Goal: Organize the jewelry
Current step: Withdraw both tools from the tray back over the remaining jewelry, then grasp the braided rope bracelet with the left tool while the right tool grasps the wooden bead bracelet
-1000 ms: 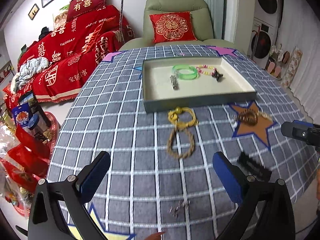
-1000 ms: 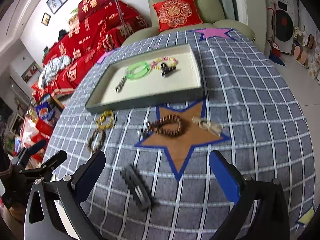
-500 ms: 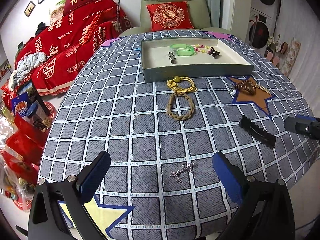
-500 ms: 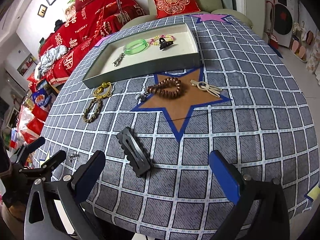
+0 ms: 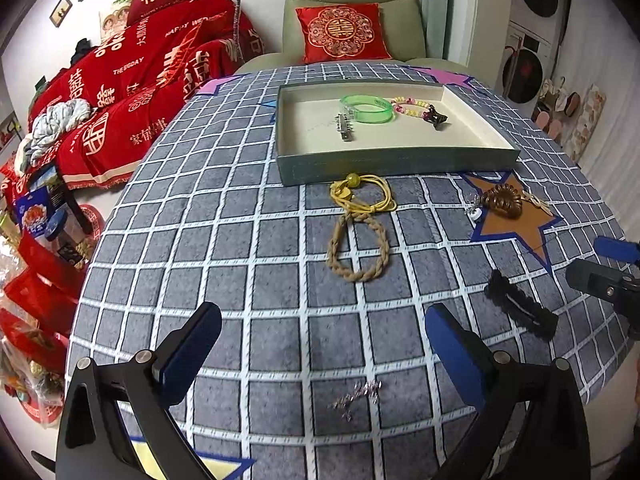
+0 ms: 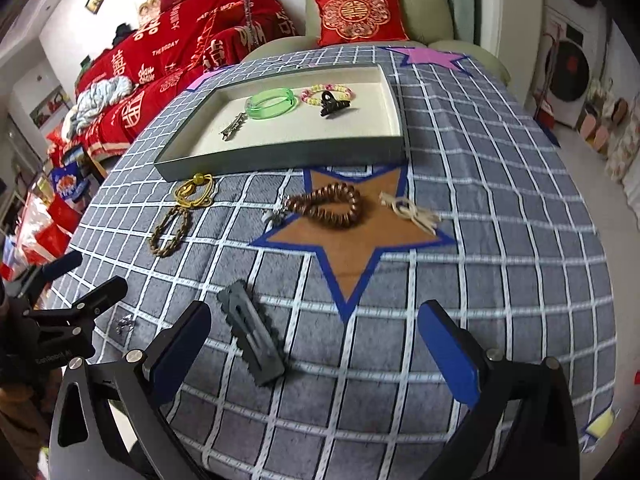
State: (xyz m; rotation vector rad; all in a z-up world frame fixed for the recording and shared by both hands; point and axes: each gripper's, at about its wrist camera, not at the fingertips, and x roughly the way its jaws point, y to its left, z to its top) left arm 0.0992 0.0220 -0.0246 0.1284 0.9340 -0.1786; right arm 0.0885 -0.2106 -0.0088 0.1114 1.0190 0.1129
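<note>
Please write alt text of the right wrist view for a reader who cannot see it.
The open right gripper hovers over a checked tablecloth near a dark hair clip. Beyond lie a brown bead bracelet on an orange star and a tray holding a green bangle.

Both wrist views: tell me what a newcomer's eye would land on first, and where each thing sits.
First comes the shallow tray at the far side of the checked tablecloth, holding a green bangle, a bead bracelet and clips. Next, the brown star patch in front of the tray, with a brown beaded bracelet on it. Nearest, a dark hair clip lies between the open fingers of the right claw.
</note>
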